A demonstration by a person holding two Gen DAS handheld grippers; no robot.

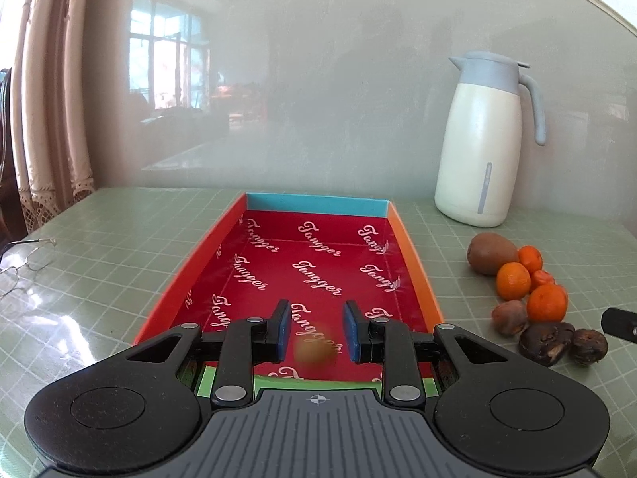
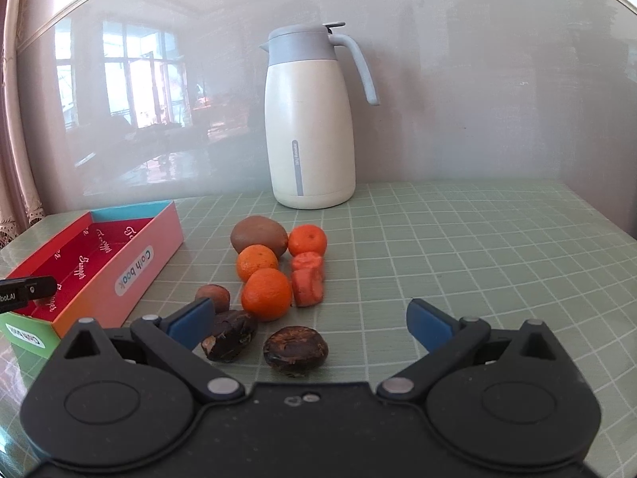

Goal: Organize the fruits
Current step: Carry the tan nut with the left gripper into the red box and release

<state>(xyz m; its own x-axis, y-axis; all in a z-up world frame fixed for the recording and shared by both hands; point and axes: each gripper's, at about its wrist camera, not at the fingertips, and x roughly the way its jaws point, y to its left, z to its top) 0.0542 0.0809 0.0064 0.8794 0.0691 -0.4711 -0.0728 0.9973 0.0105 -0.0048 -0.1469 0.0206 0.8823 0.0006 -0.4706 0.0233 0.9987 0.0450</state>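
A shallow box with a red printed floor and orange walls (image 1: 414,263) lies under my left gripper (image 1: 317,318). Its jaws are drawn in to a narrow gap. A small brown fruit (image 1: 315,349), blurred by motion, is low over the box floor near the front end, clear of both pads. Right of the box (image 2: 135,271) lies a heap of fruit: a kiwi (image 2: 258,237), three tangerines (image 2: 266,294), two orange chunks (image 2: 307,286) and three dark brown fruits (image 2: 296,350). My right gripper (image 2: 310,314) hangs wide open over the dark ones, holding nothing.
A cream and grey-blue thermos jug (image 2: 310,127) stands at the back against the wall. Wire-rimmed glasses (image 1: 28,267) lie on the green checked table cover left of the box. A curtain (image 1: 43,99) hangs at the far left.
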